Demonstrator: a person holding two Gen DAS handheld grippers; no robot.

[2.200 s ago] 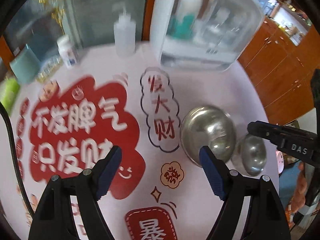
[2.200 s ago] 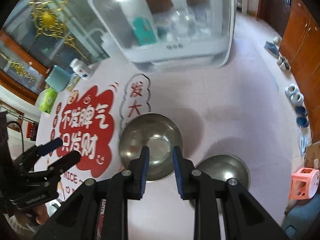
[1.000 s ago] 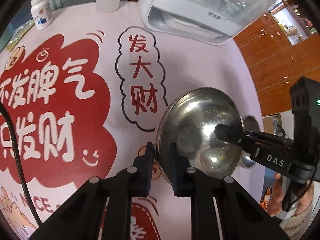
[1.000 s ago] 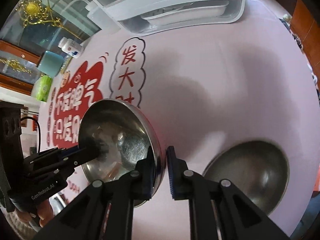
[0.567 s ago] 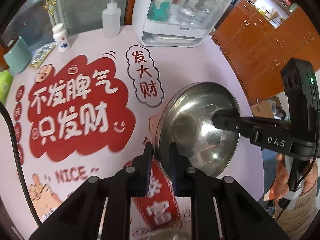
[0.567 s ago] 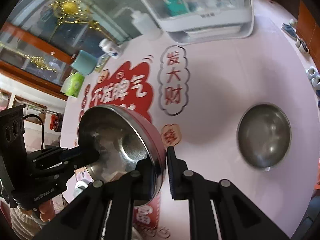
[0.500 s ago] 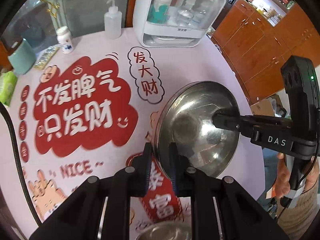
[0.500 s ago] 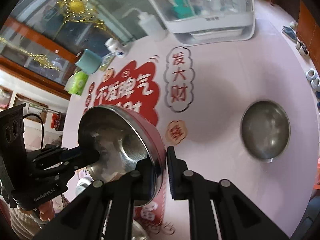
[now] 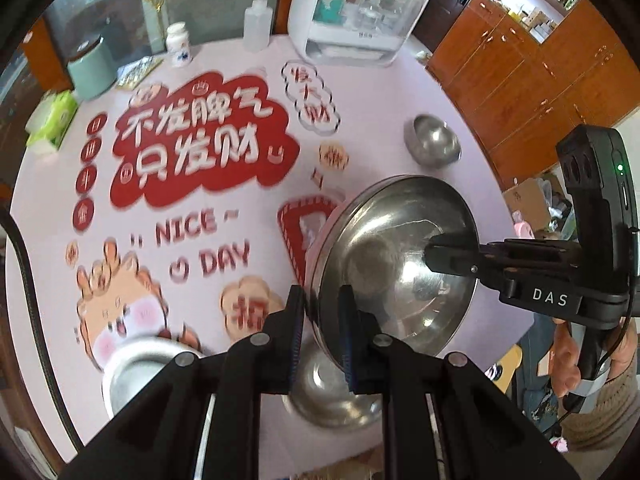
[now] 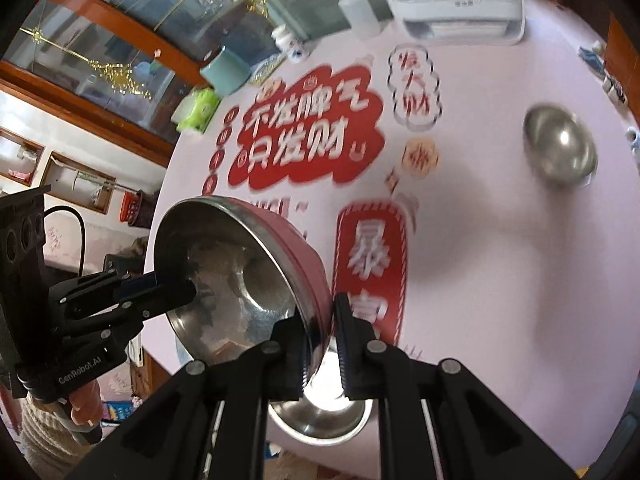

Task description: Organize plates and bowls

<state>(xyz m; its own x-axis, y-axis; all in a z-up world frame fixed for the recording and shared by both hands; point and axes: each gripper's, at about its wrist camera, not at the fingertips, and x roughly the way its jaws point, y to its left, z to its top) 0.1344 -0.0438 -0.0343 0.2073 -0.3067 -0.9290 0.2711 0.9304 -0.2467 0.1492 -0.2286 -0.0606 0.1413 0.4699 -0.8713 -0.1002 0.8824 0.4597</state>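
Note:
Both grippers are shut on the rim of one large steel bowl [image 9: 394, 264], held tilted in the air above the table; its pink outer wall shows in the right wrist view [image 10: 248, 276]. My left gripper [image 9: 320, 320] grips its near rim and my right gripper [image 10: 320, 340] grips the opposite rim. A steel bowl [image 9: 332, 392] stands on the table right below the held one, seen also in the right wrist view [image 10: 320, 412]. A small steel bowl [image 9: 434, 142] stands far right [image 10: 560, 148]. Another steel dish [image 9: 132, 368] sits at the near left edge.
The round pink table [image 9: 248, 60] has red printed lettering. A white cabinet with a clear door [image 9: 356, 8], a squeeze bottle [image 9: 256, 24], a pill bottle [image 9: 178, 44], a teal canister [image 9: 90, 68] and a green tissue pack [image 9: 52, 120] line the far edge.
Both grippers have carried the large bowl back toward the near edge of the table, higher above it. The bowl below and the dish at the left have come into view.

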